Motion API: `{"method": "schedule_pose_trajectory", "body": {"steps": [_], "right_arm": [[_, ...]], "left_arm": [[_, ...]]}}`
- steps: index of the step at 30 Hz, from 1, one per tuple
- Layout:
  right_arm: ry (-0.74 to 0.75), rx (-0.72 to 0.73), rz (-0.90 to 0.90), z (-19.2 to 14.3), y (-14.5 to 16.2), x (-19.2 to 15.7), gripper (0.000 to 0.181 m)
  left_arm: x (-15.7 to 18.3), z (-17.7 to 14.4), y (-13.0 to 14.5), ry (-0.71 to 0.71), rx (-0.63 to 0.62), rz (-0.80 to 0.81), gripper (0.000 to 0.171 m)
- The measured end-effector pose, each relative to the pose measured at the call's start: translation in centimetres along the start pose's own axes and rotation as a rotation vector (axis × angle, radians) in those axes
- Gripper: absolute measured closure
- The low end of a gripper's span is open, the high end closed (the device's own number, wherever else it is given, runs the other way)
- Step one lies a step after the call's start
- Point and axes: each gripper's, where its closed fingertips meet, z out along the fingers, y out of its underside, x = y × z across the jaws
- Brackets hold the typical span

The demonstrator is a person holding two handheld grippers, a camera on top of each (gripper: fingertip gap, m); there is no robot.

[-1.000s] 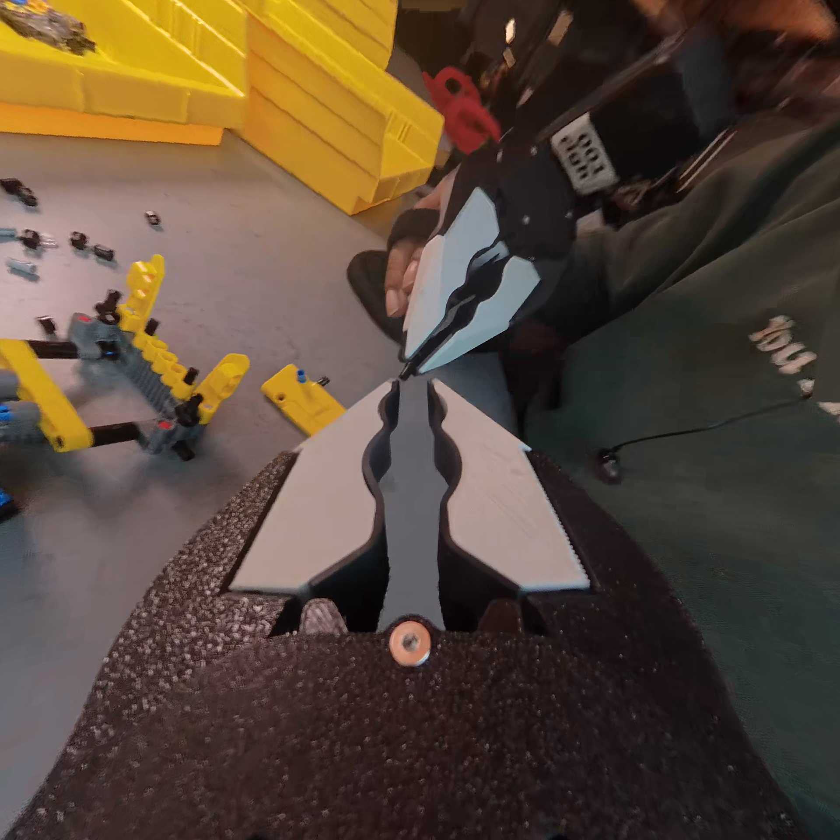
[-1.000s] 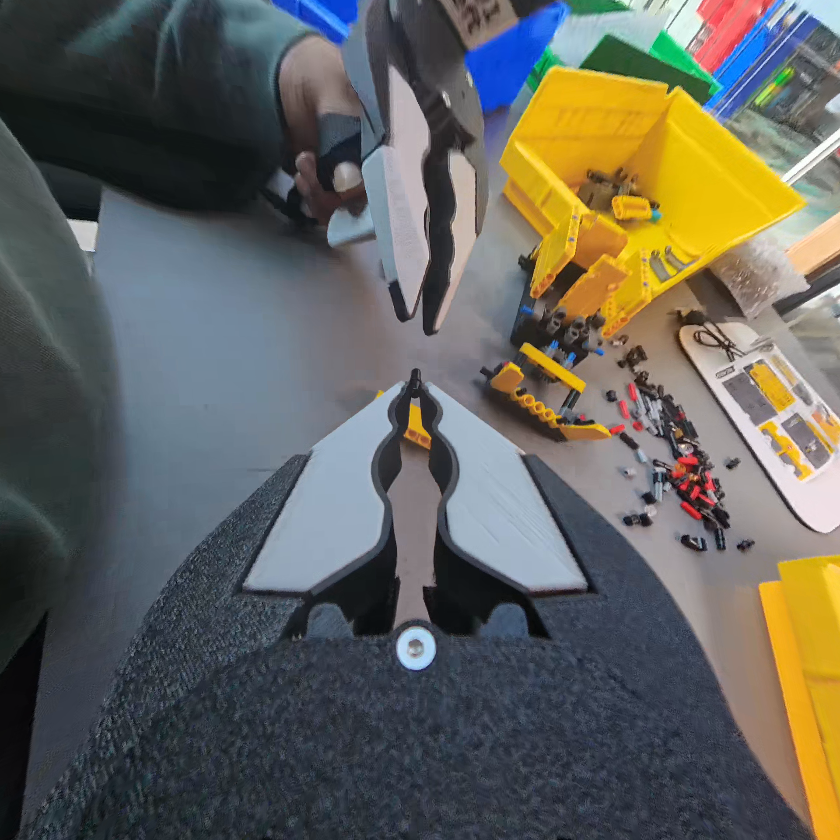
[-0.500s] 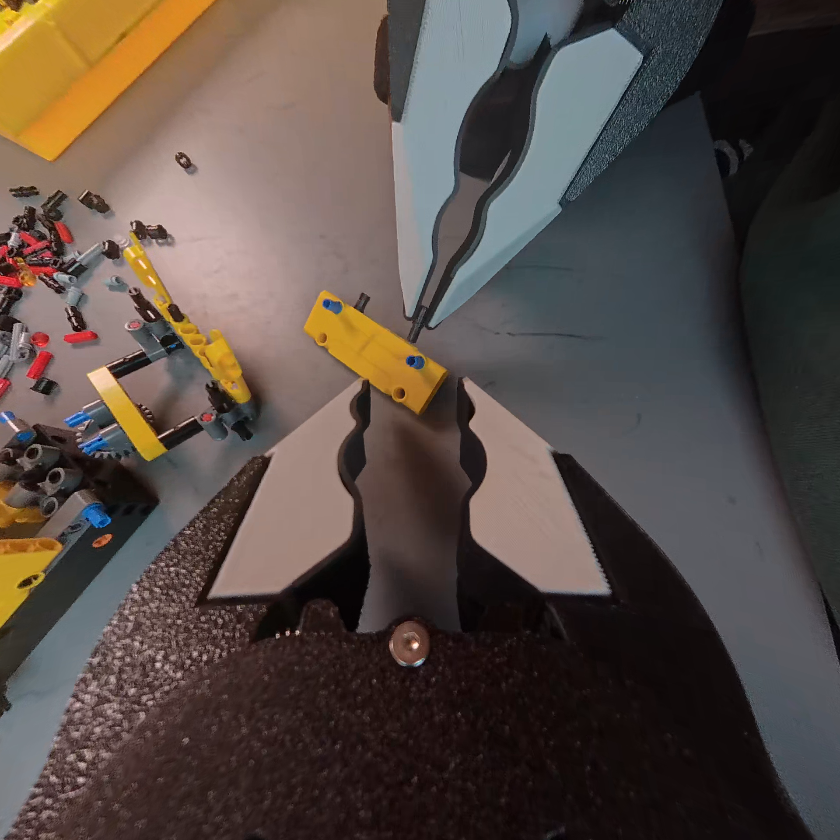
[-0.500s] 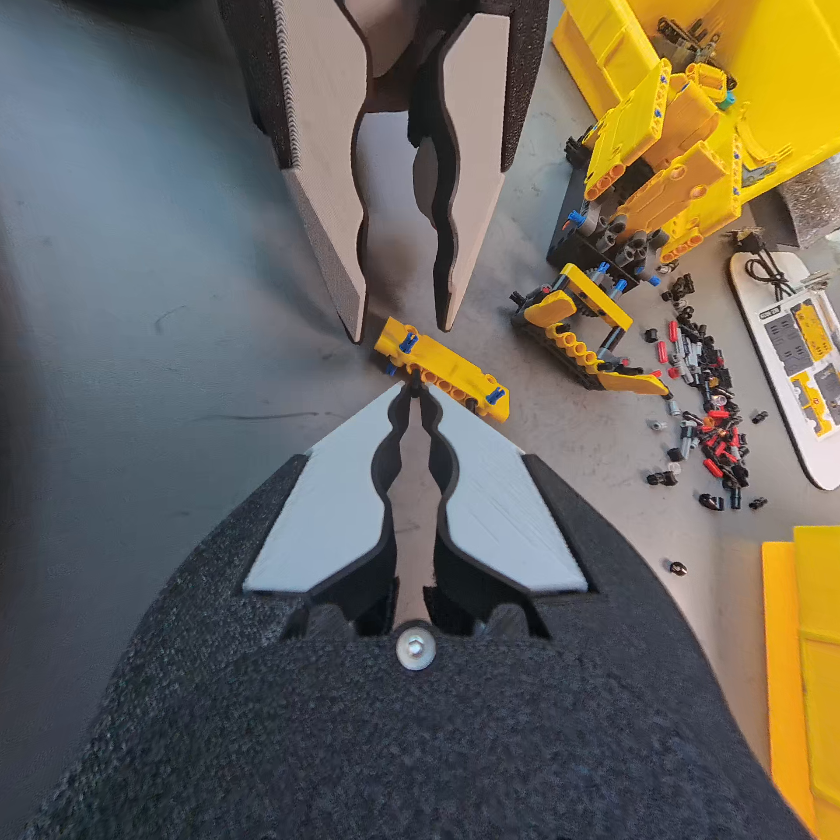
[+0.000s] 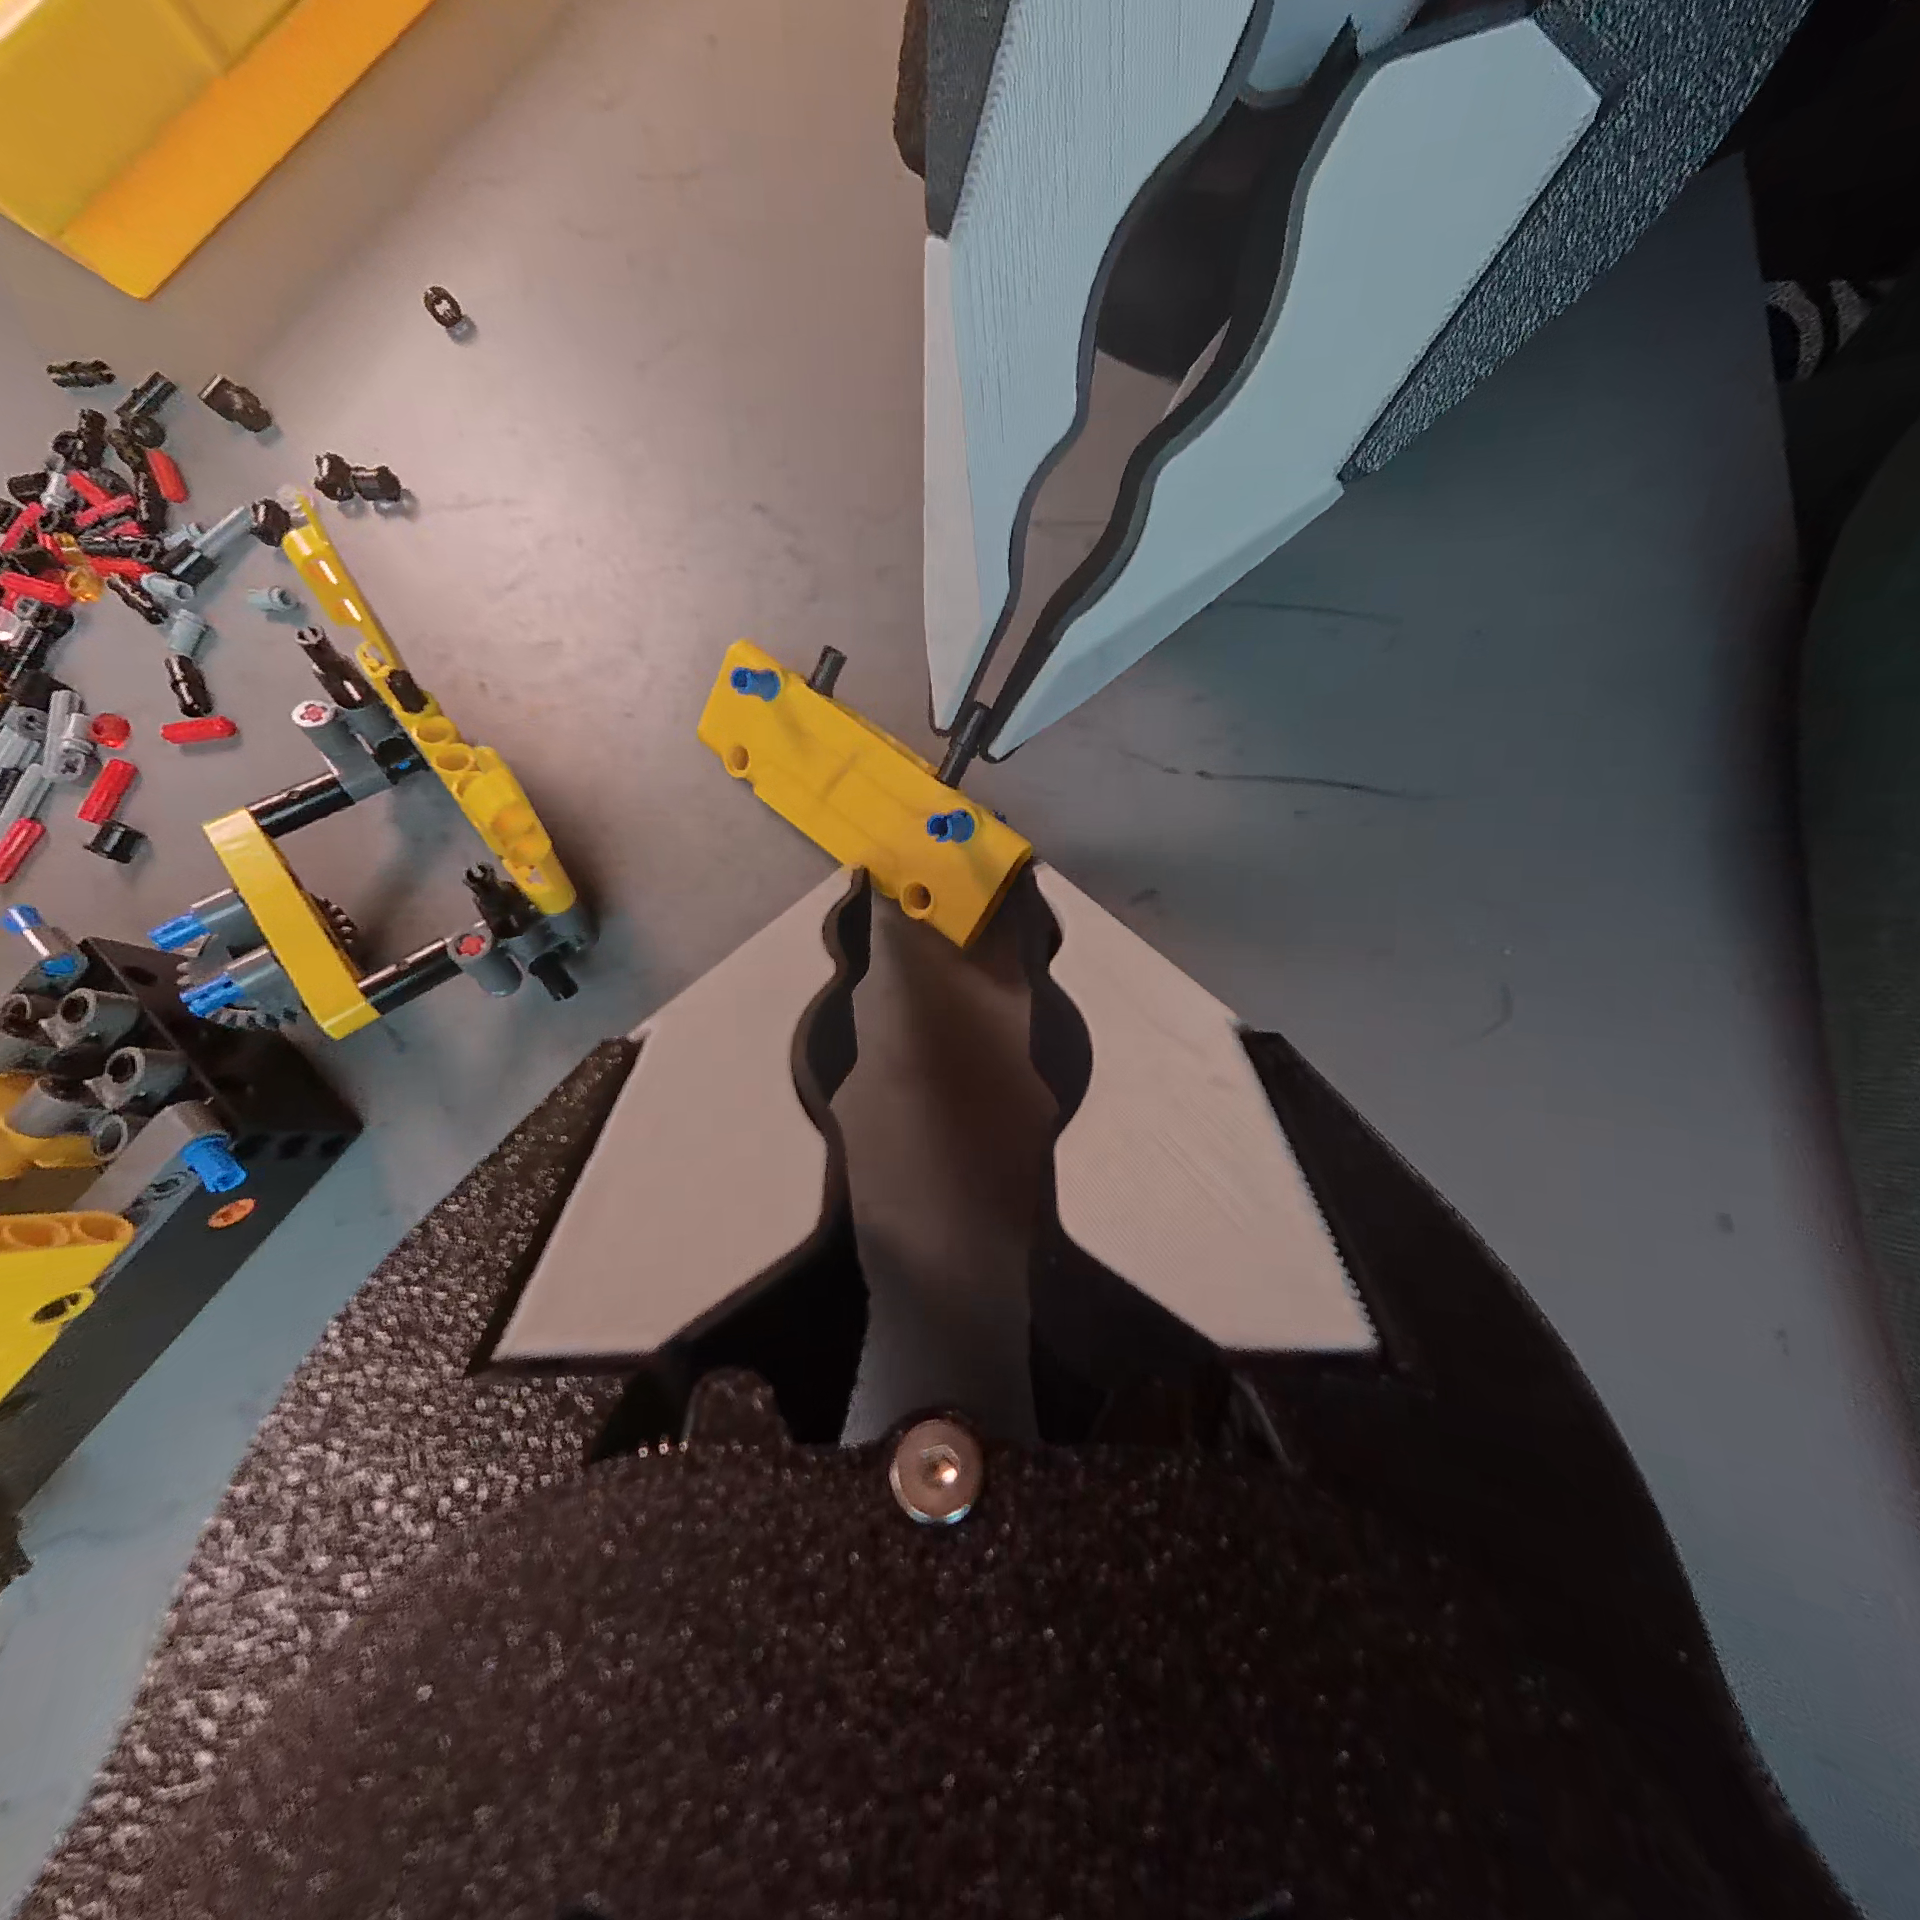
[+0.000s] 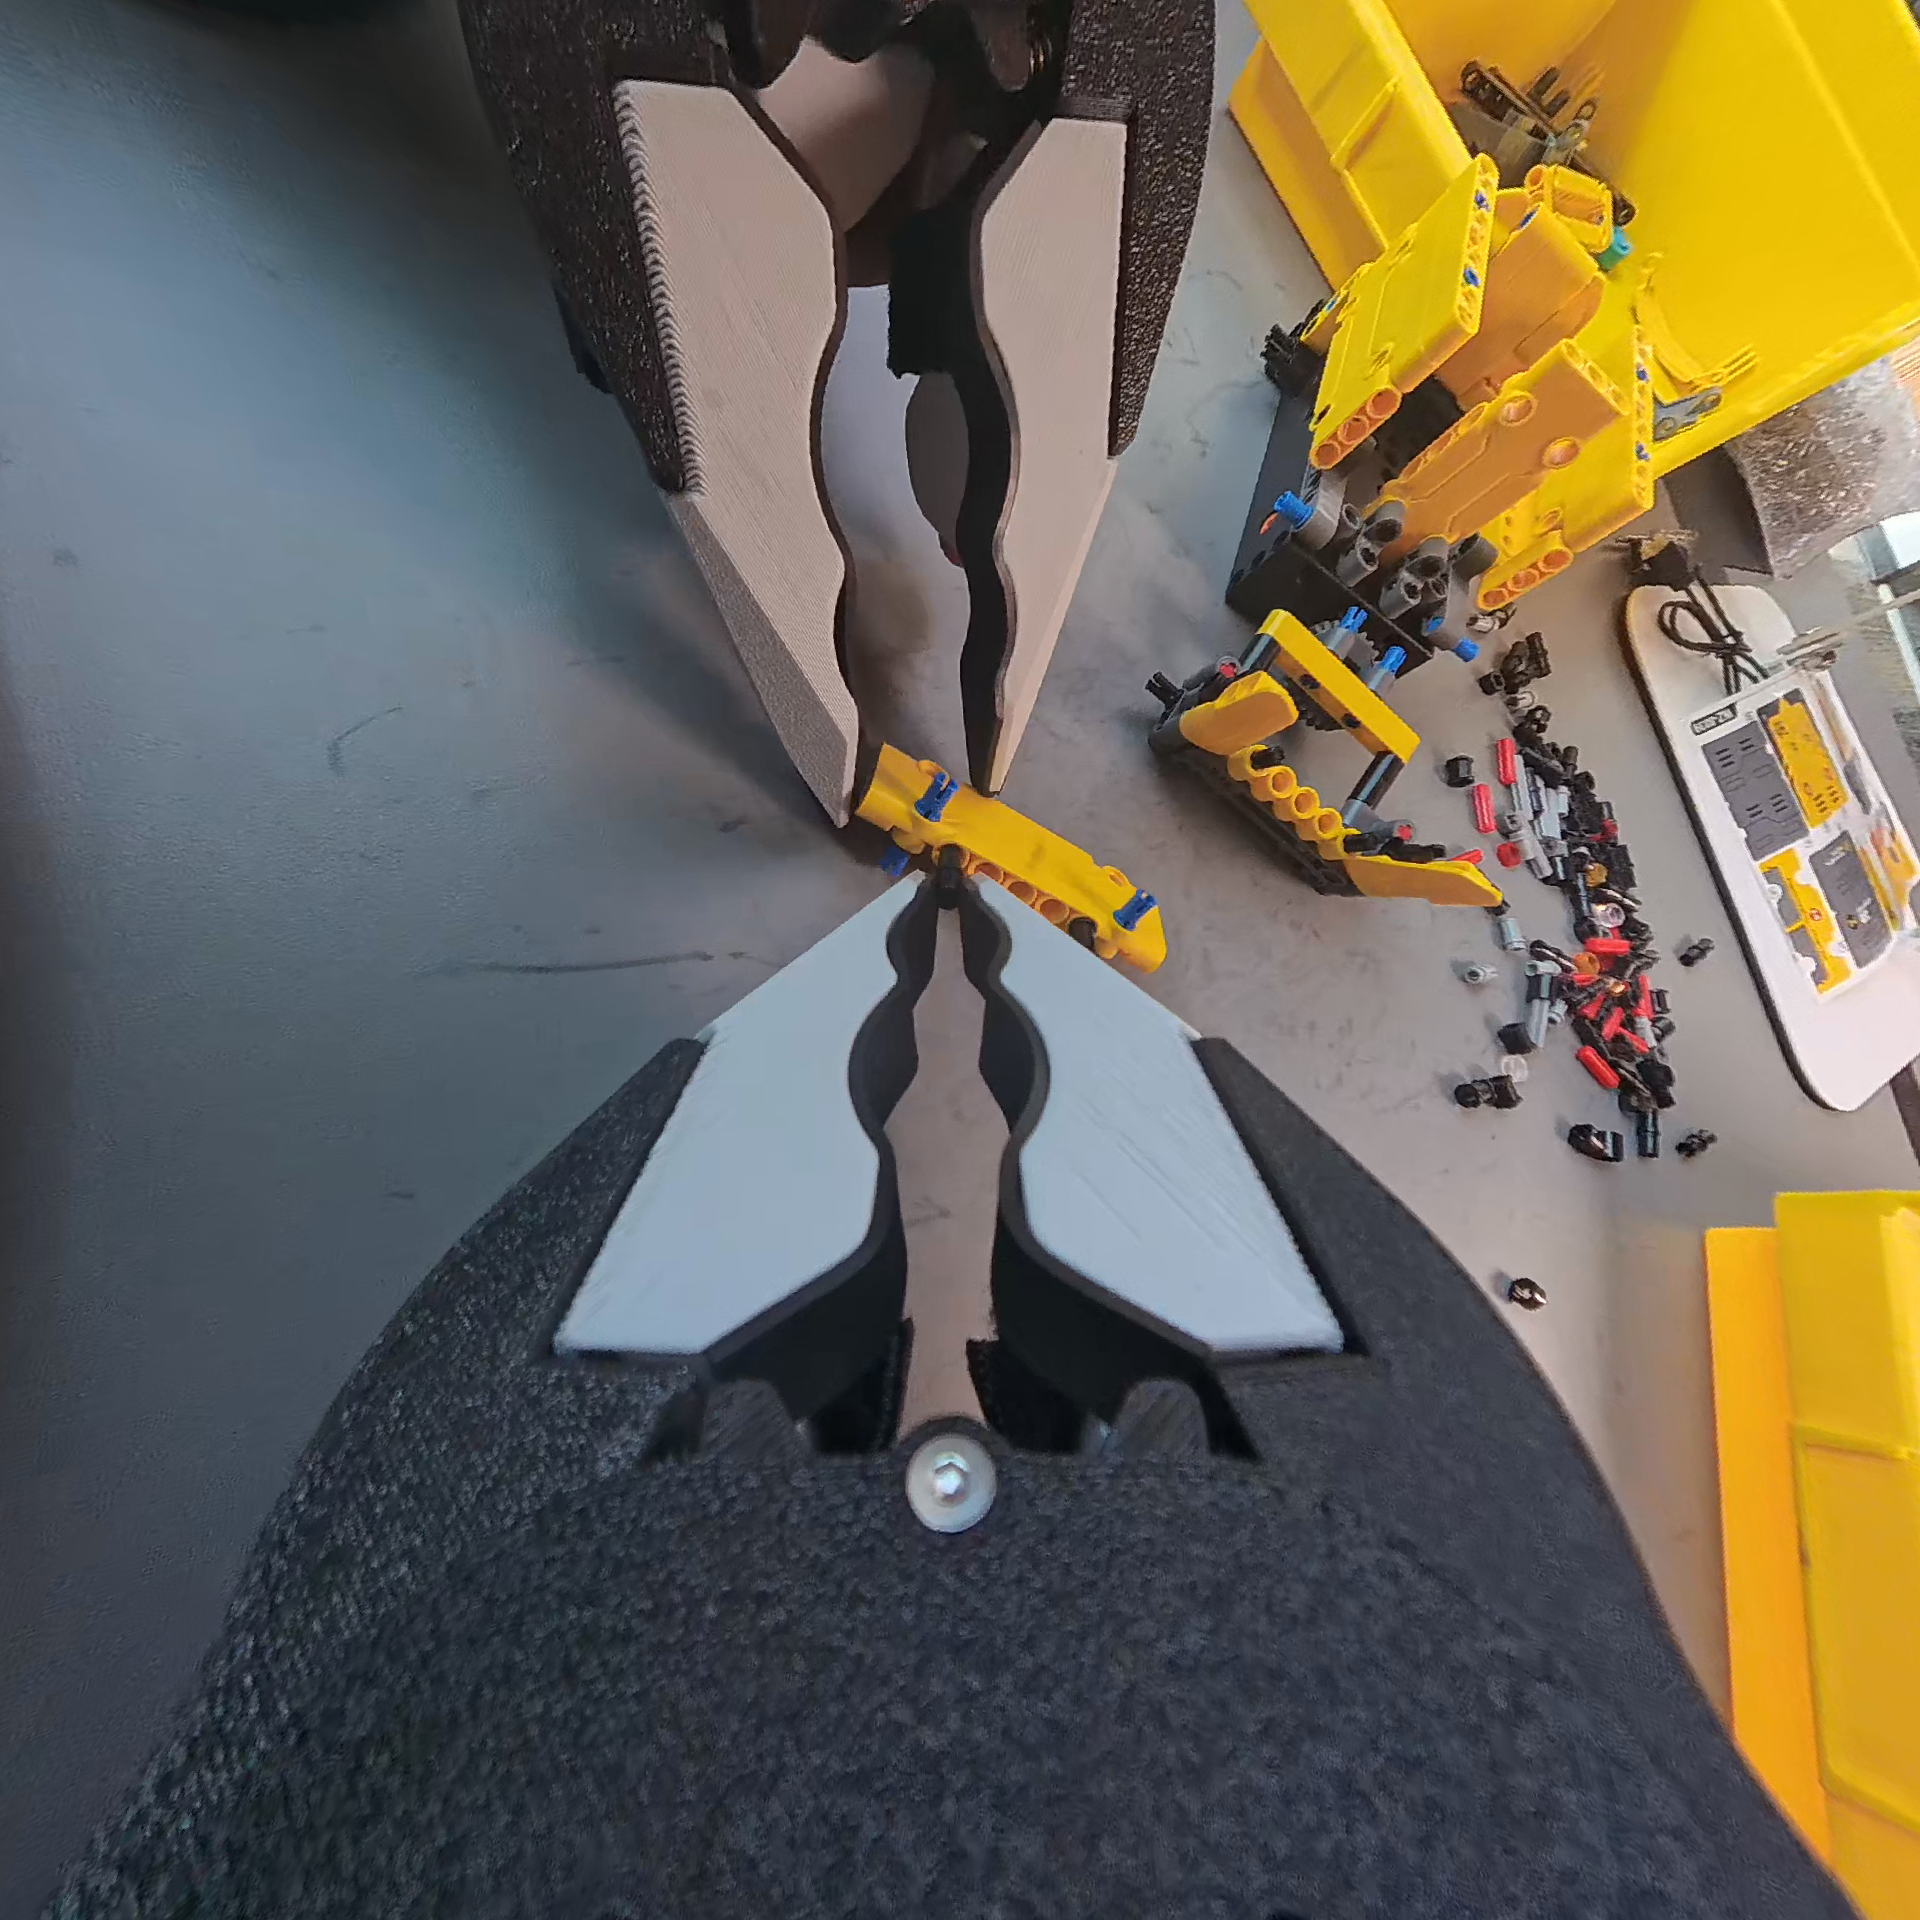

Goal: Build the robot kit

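In the left wrist view, bare grey table point(image 5: 1455, 1039) fills the right of the frame, open for passage. The left is crowded: a yellow-and-black assembly point(image 5: 384, 852), scattered small pins point(image 5: 94, 582), and a yellow bin point(image 5: 156, 125) at upper left.

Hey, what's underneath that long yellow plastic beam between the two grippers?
The long yellow plastic beam lies on the grey table; only bare tabletop shows around it. Its underside is hidden. The left gripper straddles one end.
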Motion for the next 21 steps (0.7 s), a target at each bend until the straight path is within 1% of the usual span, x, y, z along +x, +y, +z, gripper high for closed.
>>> {"method": "schedule_pose_trajectory", "body": {"steps": [10,18,21], "right_arm": [[0.001,-0.004,0.021,0.08,0.1,0.1,0.178],[0.004,0.029,0.01,0.1,0.01,-0.03,0.179],[0.028,0.03,-0.016,0.12,0.02,0.02,0.179]], "left_arm": [[-0.08,0.12,-0.04,-0.035,-0.007,-0.019,0.145],[-0.1,0.12,0.0,-0.028,-0.005,-0.052,0.145],[-0.24,0.1,0.02,-0.022,-0.004,-0.078,0.145]]}}
